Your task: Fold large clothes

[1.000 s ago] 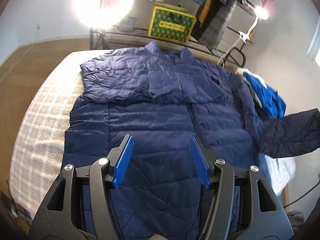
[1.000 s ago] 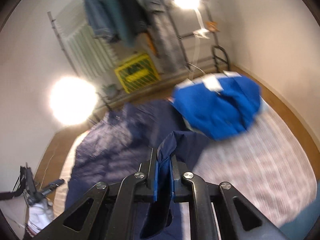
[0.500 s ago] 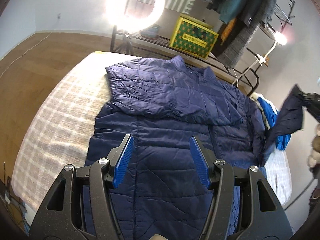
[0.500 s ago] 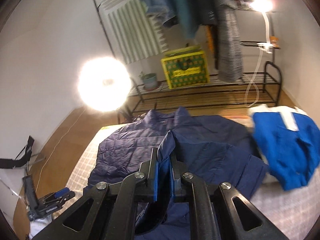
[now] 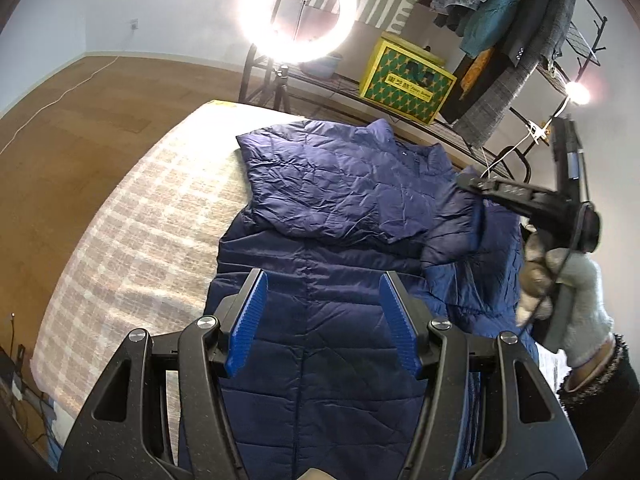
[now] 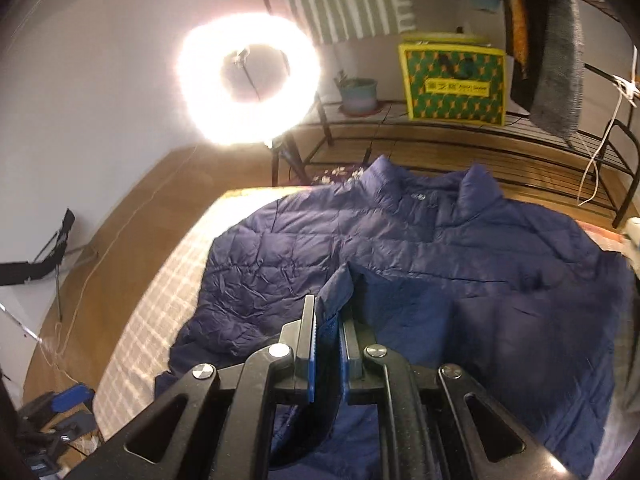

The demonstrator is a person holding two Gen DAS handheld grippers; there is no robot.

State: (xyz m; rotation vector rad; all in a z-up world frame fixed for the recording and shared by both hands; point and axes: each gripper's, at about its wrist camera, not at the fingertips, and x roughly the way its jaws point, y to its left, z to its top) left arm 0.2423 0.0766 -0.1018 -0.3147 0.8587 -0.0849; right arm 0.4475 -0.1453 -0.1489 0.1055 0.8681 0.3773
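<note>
A navy quilted jacket (image 5: pixel 320 288) lies front up on the checked bed (image 5: pixel 132 248), its left sleeve folded across the chest. My left gripper (image 5: pixel 322 320) is open and empty, hovering over the jacket's lower front. My right gripper (image 6: pixel 328 328) is shut on the cuff of the right sleeve (image 6: pixel 340 284) and holds it over the jacket's chest (image 6: pixel 440 248). In the left wrist view the right gripper (image 5: pixel 470 182) comes in from the right, held by a gloved hand (image 5: pixel 576 288), with the sleeve (image 5: pixel 452 232) hanging from it.
A bright ring light (image 5: pixel 298 4) on a tripod stands beyond the bed. A metal rack (image 6: pixel 480 140) holds a yellow-green box (image 6: pixel 454 80), a plant pot (image 6: pixel 358 94) and hanging clothes (image 5: pixel 500 8). Wooden floor (image 5: pixel 60 120) lies to the left.
My right gripper has carried the right sleeve from the bed's right side in over the jacket's chest. My left gripper stayed open and pulled back a little.
</note>
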